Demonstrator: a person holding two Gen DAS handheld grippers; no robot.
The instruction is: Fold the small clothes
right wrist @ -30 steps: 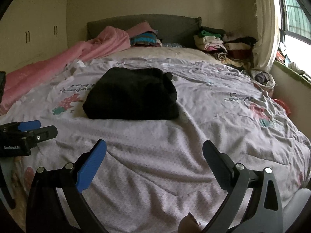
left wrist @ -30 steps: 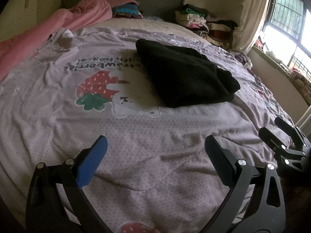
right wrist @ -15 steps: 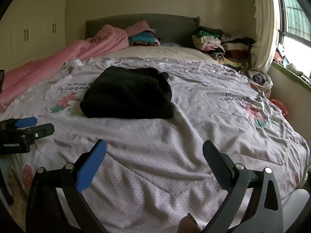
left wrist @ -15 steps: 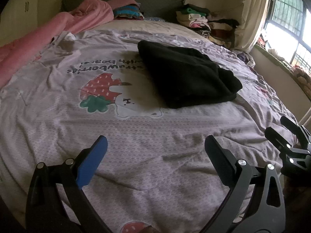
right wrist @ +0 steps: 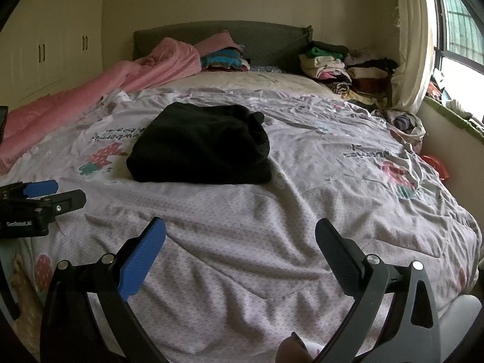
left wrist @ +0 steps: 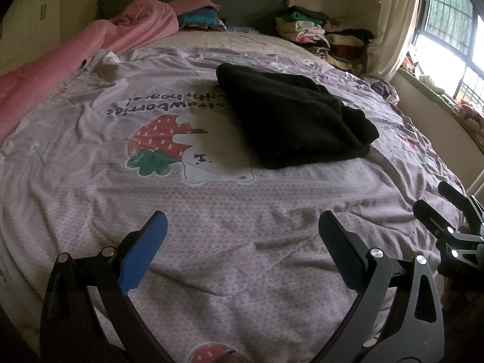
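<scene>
Left gripper: closest to the left camera. Its two fingers are spread wide apart, one blue and one black. Nothing is between them. It hangs over the near end of the bed.
Right gripper: closest to the right camera. Its fingers are spread wide apart too, with nothing in them. It also shows at the right edge of the left view.
Bed cover: pale purple, with small wrinkles, right under both grippers. It has a strawberry picture and some upside-down words on it.
Black garment: folded into a thick, neat pile. It lies flat on the bed cover in the middle of the bed, well apart from both grippers. In the left view it sits just to the right of the strawberry picture.
Pink blanket: bunched up along the left side of the bed, farther back.
Stack of clothes: piled at the far right corner, by the headboard.
Window: bright, on the right wall.
</scene>
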